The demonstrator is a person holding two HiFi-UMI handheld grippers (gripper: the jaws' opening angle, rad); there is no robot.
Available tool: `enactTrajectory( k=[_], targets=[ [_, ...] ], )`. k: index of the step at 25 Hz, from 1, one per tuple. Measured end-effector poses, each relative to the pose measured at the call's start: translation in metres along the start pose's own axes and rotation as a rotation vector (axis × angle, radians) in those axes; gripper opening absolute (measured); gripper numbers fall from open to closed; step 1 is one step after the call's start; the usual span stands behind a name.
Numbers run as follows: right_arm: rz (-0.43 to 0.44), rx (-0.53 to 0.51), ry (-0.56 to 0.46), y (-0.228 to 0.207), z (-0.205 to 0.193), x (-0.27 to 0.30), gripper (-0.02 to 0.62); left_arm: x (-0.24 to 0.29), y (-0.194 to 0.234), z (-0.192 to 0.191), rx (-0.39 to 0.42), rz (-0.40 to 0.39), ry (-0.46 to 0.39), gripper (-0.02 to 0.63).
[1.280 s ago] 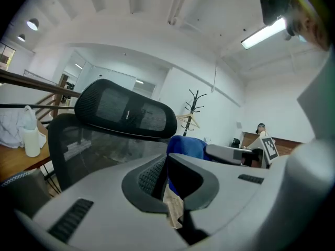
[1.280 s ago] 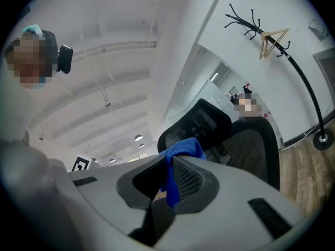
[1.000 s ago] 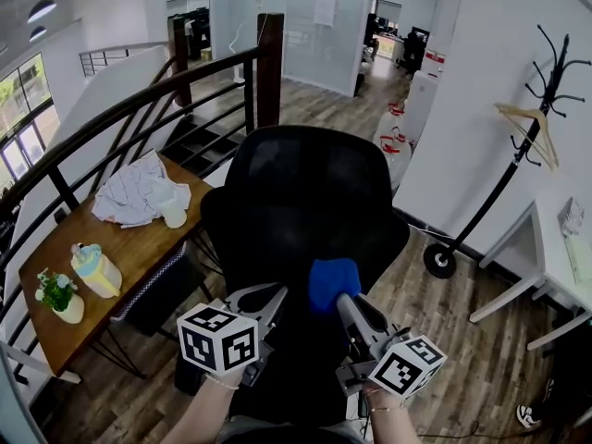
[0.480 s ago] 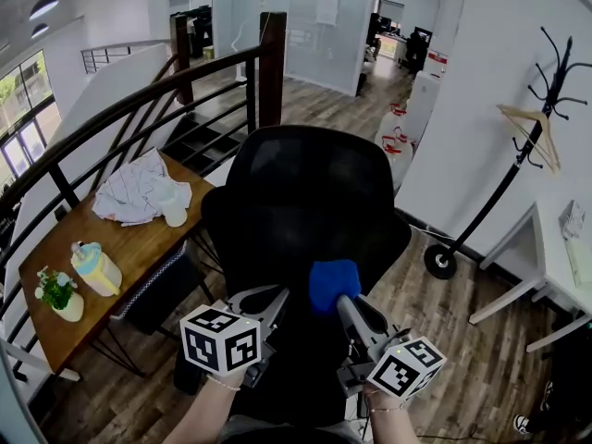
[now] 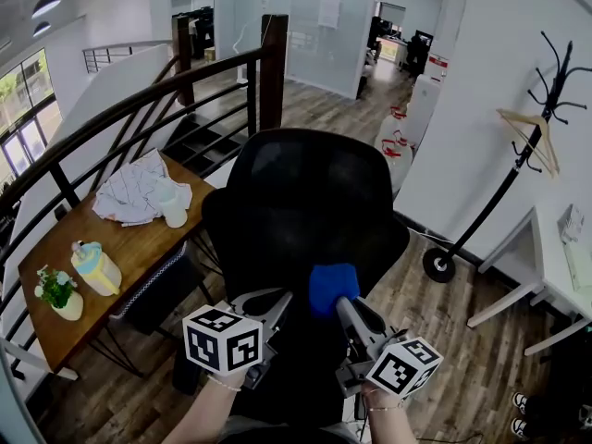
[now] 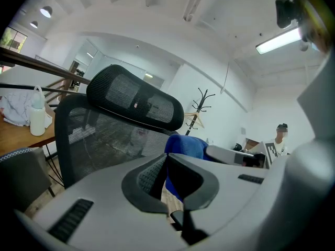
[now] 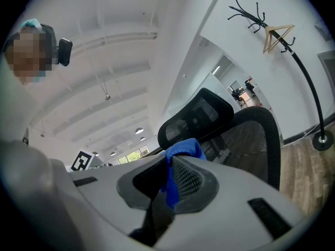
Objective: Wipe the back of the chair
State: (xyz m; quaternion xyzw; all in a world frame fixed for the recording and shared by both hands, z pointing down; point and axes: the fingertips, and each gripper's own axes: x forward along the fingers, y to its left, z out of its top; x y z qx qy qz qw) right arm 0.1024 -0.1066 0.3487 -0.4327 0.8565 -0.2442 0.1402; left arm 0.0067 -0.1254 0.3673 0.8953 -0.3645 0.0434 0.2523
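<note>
A black mesh office chair (image 5: 305, 202) stands in the middle of the head view with its back towards the person. A wooden bench (image 5: 139, 248) stands to its left and a coat stand (image 5: 518, 155) by the wall on the right.

The right gripper (image 5: 344, 305) has its jaws closed on a folded blue cloth (image 5: 333, 285), which bunches out past the tips. The cloth sits low on the chair back, near the middle. No view shows for certain whether it is pressing on the mesh or is just short of it.

The left gripper (image 5: 276, 302) hangs just beside the right one. Its jaws are closed together with nothing between them, and they touch neither the chair nor the cloth.

The wipe seems to be at its start. To do it well, press the free bunch of cloth flat to the mesh, so the hard jaw tips stay off it. Sweep in overlapping strokes across the back and up to the headrest. The chair may roll or swivel, so the empty left gripper could steady the frame.
</note>
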Motion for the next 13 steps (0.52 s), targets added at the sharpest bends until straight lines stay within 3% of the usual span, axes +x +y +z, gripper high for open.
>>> enactTrajectory(
  k=[13],
  targets=[
    [-0.003, -0.008, 0.015, -0.0031, -0.0015, -0.0023, 0.054, 0.0030, -0.0064, -0.0057, -0.027, -0.006, 0.030, 0.018]
  ],
)
